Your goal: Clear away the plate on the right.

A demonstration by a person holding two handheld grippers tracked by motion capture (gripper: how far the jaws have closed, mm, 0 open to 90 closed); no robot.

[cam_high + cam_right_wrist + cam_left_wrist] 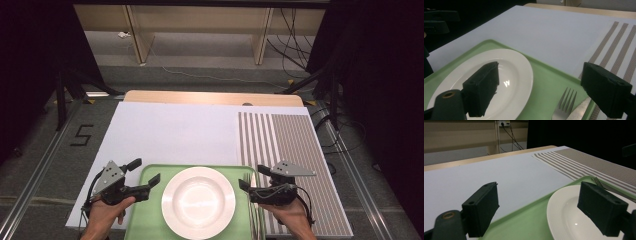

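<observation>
A white plate (198, 201) lies in a green tray (145, 205) at the table's near edge. My left gripper (145, 172) hovers at the tray's left rim, open, nothing between its fingers. Looking along its jaws, I see the plate (564, 215) and tray (524, 225) just ahead of the left gripper (541, 212). My right gripper (252, 177) is open at the tray's right rim. In the right gripper view, the right gripper (544, 92) stands above a fork (564, 107) and a knife (579, 112) lying beside the plate (506, 70).
A large white sheet (170, 130) covers most of the table. On the right half lies a striped placemat (290, 145), reaching back from the tray. Beyond the table's far wooden edge (210, 97) are floor, cables and shelving legs.
</observation>
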